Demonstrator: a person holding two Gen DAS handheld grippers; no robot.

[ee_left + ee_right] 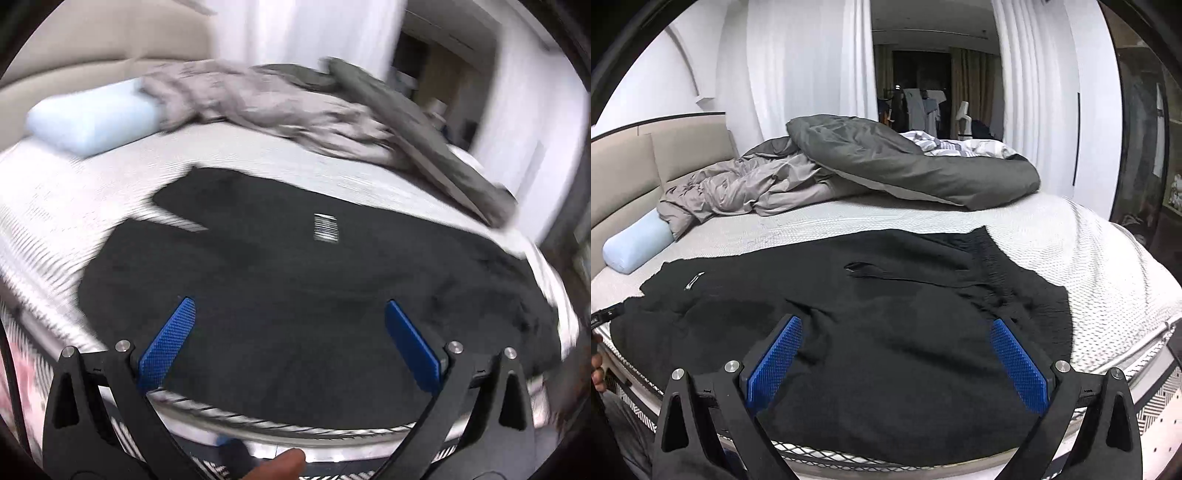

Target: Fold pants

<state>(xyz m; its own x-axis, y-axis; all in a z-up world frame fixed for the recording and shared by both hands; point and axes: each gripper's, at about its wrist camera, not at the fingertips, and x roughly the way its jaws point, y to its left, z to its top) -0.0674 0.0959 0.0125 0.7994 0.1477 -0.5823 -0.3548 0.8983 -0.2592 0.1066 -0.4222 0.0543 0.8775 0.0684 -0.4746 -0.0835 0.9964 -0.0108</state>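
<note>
Black pants (pixel 879 317) lie spread flat across the near part of the bed; they also show in the left wrist view (pixel 295 280), blurred, with a white label (pixel 325 227) on top. The waistband end (pixel 1027 280) lies to the right, the leg ends to the left. My left gripper (pixel 290 343) is open and empty, just above the pants near the bed's front edge. My right gripper (pixel 895 354) is open and empty above the pants' middle. The tip of the left gripper (pixel 607 314) shows at the pants' left end.
The white mattress (pixel 1089 258) has a grey crumpled duvet (pixel 886 162) heaped at the back and a light blue bolster pillow (pixel 635 245) at the left by the beige headboard (pixel 639 166). White curtains and a dark doorway stand behind.
</note>
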